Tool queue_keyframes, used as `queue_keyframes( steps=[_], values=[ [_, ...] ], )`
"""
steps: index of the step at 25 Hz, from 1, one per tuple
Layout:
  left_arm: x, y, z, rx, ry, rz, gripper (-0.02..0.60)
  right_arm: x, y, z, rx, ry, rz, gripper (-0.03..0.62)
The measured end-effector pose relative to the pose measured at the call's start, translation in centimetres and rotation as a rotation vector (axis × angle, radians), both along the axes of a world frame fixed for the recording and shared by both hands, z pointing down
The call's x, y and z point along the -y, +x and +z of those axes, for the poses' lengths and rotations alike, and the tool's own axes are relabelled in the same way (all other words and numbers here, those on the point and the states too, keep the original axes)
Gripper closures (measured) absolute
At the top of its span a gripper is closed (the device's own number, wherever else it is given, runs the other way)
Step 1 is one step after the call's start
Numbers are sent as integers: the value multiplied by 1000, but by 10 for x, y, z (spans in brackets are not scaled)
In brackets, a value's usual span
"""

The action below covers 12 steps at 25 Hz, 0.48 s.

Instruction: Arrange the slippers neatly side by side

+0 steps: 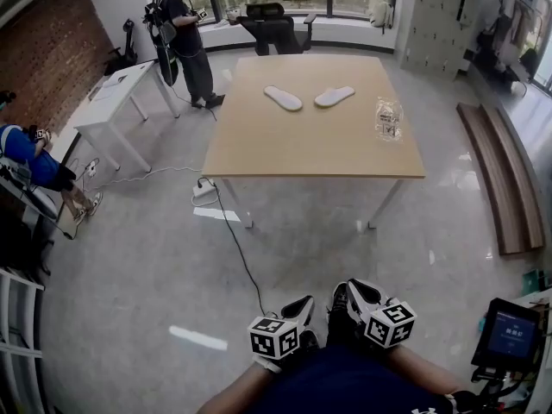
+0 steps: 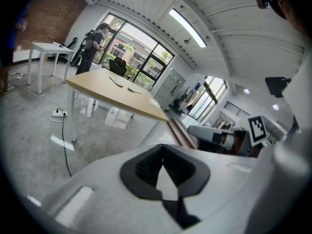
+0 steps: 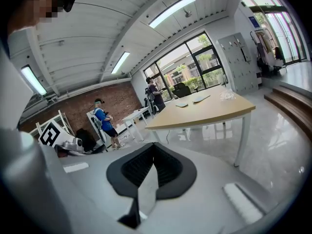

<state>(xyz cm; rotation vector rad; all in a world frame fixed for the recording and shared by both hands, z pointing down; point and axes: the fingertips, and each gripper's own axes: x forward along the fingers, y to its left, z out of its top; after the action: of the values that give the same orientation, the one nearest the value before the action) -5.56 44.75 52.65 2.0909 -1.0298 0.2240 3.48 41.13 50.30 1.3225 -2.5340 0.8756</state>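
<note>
Lying well ahead of both hand-held grippers, the two white slippers sit on the far part of the tabletop (image 1: 319, 149), apart from each other and splayed in a V. The left slipper (image 1: 283, 98) has its long axis running away and to the left. The right slipper (image 1: 334, 97) runs away and to the right, so their near ends come close while their far ends spread. A clear plastic packet (image 1: 388, 119) lies on the same tabletop, to the right of the right slipper and a little nearer. The left hand-held gripper (image 1: 300, 307) and the right hand-held gripper (image 1: 343, 293) are held low, side by side, with bare floor and the tabletop's near edge between them and the slippers. Both have their jaws pressed together on nothing. Each slipper lies roughly on its own gripper's side, neither hand clearly nearer, so the coming move is probably a forward reach, one gripper to each slipper, to turn the long axes parallel.
</note>
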Motion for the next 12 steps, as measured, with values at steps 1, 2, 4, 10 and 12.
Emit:
queue_keyframes(
  steps=[1, 2, 4, 10, 12],
  values=[
    [9, -1, -1, 9, 6, -8, 578, 11, -1, -1, 6, 9, -7, 583],
    [19, -1, -1, 18, 15, -13, 578, 22, -1, -1, 12, 17, -13, 583],
    [35, -2, -2, 35, 27, -25, 578, 40, -2, -1, 22, 27, -27, 583],
    [82, 12, -3, 65, 22, -10, 578, 89, -1, -1, 46, 20, -61, 583],
    [99, 19, -7, 76, 30, -1, 578, 108, 8, -3, 59, 19, -46, 583]
  ],
)
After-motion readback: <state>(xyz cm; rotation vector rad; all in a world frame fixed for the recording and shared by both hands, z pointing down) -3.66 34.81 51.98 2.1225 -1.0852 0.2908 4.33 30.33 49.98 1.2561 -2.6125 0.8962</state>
